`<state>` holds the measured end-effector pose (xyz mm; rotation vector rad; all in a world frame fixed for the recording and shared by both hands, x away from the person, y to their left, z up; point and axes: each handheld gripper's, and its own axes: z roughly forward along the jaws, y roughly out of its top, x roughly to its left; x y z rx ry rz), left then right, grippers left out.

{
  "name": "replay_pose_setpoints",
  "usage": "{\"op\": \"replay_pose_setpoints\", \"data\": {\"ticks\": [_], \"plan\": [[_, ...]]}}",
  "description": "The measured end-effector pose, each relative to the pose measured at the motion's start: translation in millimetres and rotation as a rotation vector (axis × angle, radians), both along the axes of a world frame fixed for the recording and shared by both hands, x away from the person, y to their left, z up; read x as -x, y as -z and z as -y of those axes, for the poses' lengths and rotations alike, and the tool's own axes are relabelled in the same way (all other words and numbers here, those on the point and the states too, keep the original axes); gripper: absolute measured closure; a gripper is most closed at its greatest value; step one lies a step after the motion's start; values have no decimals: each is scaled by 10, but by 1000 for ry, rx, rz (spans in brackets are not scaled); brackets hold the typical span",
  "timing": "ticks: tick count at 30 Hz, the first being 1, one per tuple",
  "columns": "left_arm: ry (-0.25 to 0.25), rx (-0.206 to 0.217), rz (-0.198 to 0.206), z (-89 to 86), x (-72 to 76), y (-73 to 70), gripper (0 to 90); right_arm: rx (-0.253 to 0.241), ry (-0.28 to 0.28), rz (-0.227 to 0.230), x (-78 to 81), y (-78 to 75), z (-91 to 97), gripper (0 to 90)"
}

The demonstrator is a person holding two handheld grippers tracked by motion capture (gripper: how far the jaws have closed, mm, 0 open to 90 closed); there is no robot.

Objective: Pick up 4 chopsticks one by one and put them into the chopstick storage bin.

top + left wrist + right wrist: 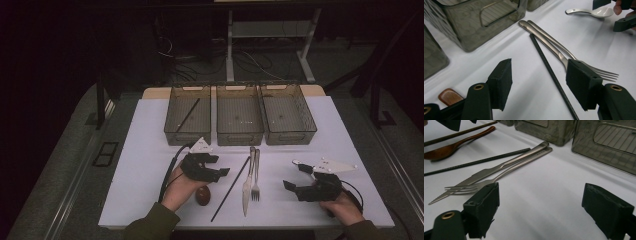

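The table (150,150) carries three clear bins in a row along its far side. The left bin (187,121) holds one black chopstick (188,114) lying aslant; the middle bin (239,121) and the right bin (288,120) look empty apart from small specks too faint to name.

In front of the bins the cutlery lies loose. A second black chopstick (551,72) runs on a diagonal from near the bins toward the person, with a knife (247,186) and a fork (256,177) side by side just to its right, handles toward the bins. A wooden spoon (202,195) sits beside the person's left hand, and a white spoon (590,11) lies over by the right hand.

The left hand-held gripper (223,172) is much the nearer to the loose chopstick. In the left gripper view the stick runs lengthwise up between the two pads, nearer the right one, so its long axis crosses the line along which the jaws close; they stand apart with nothing pinched, and a grasp looks a short descent away. The right hand-held gripper (290,186) rests well off to the right, released and empty, its jaws aimed at the fork tines.
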<state>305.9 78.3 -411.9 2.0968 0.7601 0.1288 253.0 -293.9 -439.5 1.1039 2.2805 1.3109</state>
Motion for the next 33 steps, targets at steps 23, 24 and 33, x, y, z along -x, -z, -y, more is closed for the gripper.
{"op": "replay_pose_setpoints", "data": {"ticks": [23, 24, 33], "plan": [[12, -47, -80, 226, 253, 263, 729, 26, 6, -10, -7, 7, -8, 142], [18, -60, -85, 241, 256, 272, 735, 26, 6, -10, -7, 7, -8, 142], [29, -117, -90, 327, 249, 330, 764, 27, 8, -8, -6, 5, -8, 142]]}}
